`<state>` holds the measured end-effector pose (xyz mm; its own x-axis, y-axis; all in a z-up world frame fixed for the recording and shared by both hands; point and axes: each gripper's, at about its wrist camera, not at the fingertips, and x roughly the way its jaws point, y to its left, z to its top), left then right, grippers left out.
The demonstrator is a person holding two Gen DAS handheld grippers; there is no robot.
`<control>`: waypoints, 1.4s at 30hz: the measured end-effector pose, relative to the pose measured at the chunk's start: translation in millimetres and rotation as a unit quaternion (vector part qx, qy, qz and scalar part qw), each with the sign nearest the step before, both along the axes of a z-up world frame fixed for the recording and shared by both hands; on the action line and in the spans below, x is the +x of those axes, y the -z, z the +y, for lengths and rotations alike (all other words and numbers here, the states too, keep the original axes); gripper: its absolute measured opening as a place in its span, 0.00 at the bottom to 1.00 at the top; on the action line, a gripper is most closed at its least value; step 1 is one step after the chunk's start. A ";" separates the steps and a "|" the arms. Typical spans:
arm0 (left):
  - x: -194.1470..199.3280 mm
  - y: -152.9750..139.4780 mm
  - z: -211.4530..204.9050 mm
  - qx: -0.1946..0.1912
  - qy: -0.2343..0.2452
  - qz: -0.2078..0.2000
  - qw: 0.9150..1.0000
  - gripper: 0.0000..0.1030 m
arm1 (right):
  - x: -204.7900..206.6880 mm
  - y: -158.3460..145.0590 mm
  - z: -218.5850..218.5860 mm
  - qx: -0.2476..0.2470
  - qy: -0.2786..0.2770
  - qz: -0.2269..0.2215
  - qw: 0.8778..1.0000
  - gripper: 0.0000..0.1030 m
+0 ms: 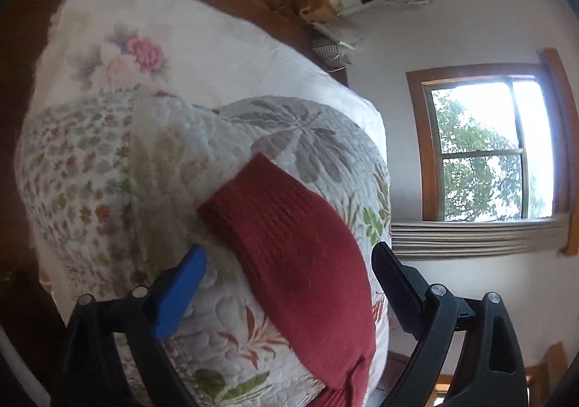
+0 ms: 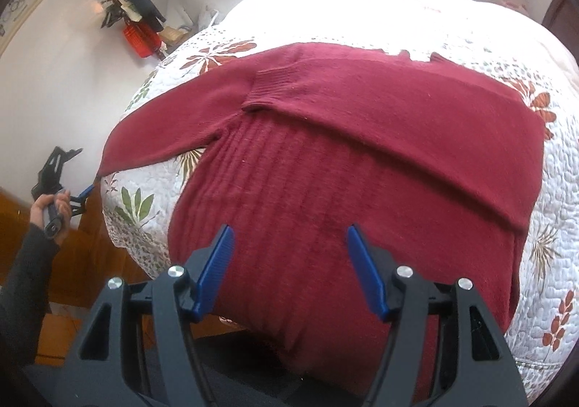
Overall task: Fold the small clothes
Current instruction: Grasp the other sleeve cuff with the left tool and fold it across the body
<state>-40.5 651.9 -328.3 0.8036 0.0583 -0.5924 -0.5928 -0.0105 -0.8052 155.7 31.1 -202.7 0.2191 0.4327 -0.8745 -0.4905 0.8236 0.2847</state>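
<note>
Maroon sweater (image 2: 362, 161) spread on the floral quilt (image 2: 524, 211), both grippers, left (image 1: 289, 262) and right (image 2: 289, 237), fingers apart over it.

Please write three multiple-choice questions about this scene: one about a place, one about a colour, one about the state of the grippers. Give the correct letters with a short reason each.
1. Where does the dark red knitted sweater lie?
A. on the white quilted bedspread with a leaf print
B. on a wooden chair
C. on the floor

2. What colour are the pads on the right gripper's fingers?
A. green
B. blue
C. white

3. How is the right gripper now?
A. shut on the sweater
B. shut on nothing
C. open above the sweater

Answers:
1. A, the right wrist view shows the sweater spread flat on the bedspread, one sleeve folded across its body.
2. B, both pads are plainly blue against the black frame.
3. C, its fingers stand wide apart with no fabric between them; the left gripper is open too, its jaws on either side of a sleeve.
</note>
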 end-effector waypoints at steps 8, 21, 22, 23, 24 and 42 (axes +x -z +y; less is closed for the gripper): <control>25.5 12.4 0.3 0.017 0.007 0.047 0.999 0.11 | -4.9 3.1 -22.3 -0.002 0.038 0.006 0.999 0.64; 114.2 -161.0 -73.9 0.219 0.121 -0.055 0.967 0.08 | -2.5 9.3 -57.0 0.025 0.083 0.022 0.996 0.64; 130.1 -180.5 -89.8 0.238 0.142 -0.069 0.958 0.08 | -2.1 9.1 -58.1 0.028 0.084 0.022 0.996 0.64; 153.0 -203.9 -113.6 0.259 0.176 -0.087 0.946 0.08 | -2.4 9.1 -60.0 0.031 0.086 0.023 0.996 0.64; 168.9 -218.2 -132.1 0.272 0.200 -0.098 0.936 0.08 | -2.2 8.9 -61.6 0.034 0.088 0.023 0.995 0.64; 349.0 -113.2 -490.7 0.255 0.600 -0.056 0.756 0.08 | -12.6 12.8 -170.7 0.085 0.255 0.051 0.962 0.64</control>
<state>308.6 161.2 -215.2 0.5017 -0.5557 -0.6629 0.1439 0.8093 -0.5695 143.1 -139.5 -215.4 0.3575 0.4308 -0.8286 0.0023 0.8868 0.4621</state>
